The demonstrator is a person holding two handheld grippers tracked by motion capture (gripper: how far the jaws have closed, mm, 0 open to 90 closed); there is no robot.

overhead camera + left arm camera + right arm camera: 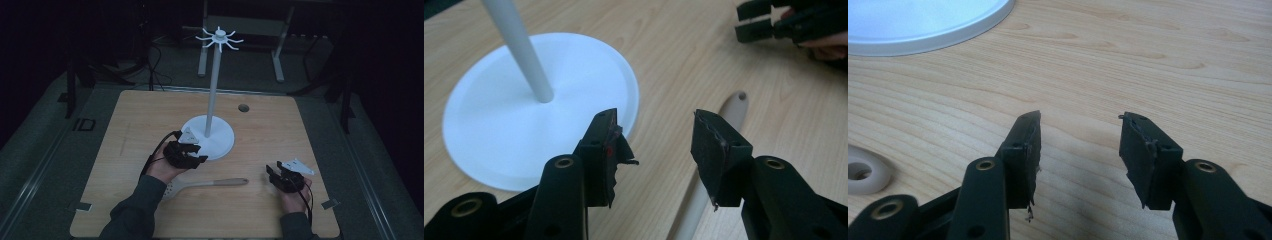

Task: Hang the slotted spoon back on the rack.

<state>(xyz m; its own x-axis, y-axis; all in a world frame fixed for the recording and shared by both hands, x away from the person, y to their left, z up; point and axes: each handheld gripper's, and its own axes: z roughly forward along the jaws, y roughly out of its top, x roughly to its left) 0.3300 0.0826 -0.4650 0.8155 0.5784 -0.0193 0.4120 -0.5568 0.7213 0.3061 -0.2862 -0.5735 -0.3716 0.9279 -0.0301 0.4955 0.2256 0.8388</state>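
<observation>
The left gripper (192, 156) sits near the middle of the light wood-grain table (150, 115), over the near-left rim of the round white plastic base of the hook stand (220, 145). Its black jaws stand apart with nothing between them; the pads (709, 145) are rough and ragged at the edges. In the left gripper view the base is a smooth, flat disc with a raised lip, and a slim white cylindrical pole (521, 50) rises from its centre.

The cream plastic slotted spoon (210, 183) lies flat toward the near edge of the table — perforated bowl to the left, long handle to the right, its rounded end carrying a small hole (741, 96).

The right gripper (272, 176) rests toward the near-right corner, just beyond the handle end. Its jaws are parted — nothing is between them.
</observation>
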